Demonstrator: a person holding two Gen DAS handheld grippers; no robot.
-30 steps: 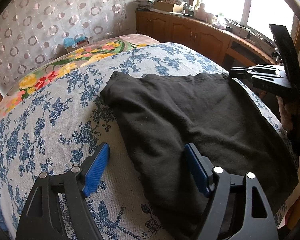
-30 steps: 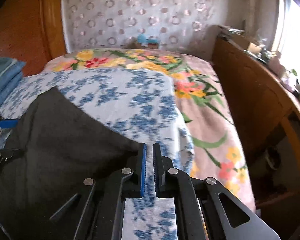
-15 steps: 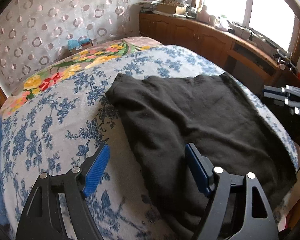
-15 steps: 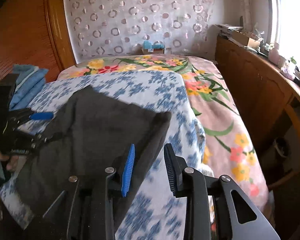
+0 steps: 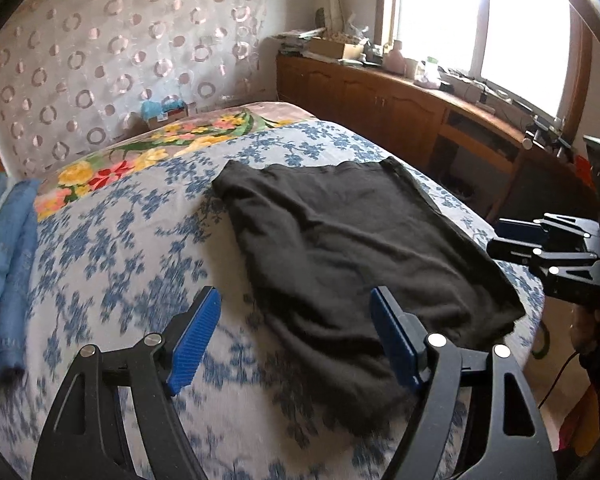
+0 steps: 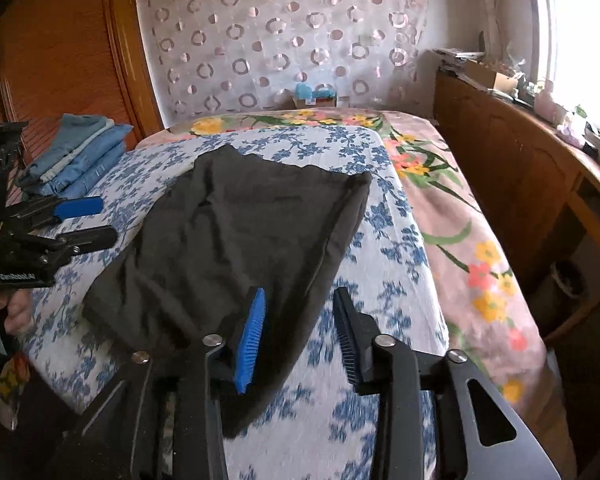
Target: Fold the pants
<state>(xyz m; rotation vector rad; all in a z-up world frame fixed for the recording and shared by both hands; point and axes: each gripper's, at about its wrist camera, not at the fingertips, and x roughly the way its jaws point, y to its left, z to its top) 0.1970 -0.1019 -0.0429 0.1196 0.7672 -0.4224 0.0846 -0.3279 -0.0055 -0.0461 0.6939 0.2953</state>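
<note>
Black pants [image 5: 340,248] lie folded into a flat rectangle on the blue-flowered bedsheet [image 5: 112,240]. My left gripper [image 5: 296,300] hovers over the near edge of the pants, open wide, nothing between its blue pads. In the right wrist view the pants [image 6: 240,232] spread ahead and to the left. My right gripper [image 6: 300,296] hangs above their near right edge with its jaws opening and no cloth pinched between them. Each gripper shows in the other's view: the right gripper [image 5: 512,236] past the bed's right side, the left gripper [image 6: 88,220] at the far left.
A stack of folded blue clothes [image 6: 76,152] sits at the bed's left, by a wooden wardrobe [image 6: 60,60]. A pink flowered spread [image 6: 460,220] covers the bed's right side. A cluttered wooden cabinet [image 6: 520,184] runs under the window. A small box [image 6: 316,96] rests by the headboard.
Both grippers have drawn back from the pants, which now show whole. The right gripper's jaws went from shut to parted. The left gripper stayed open.
</note>
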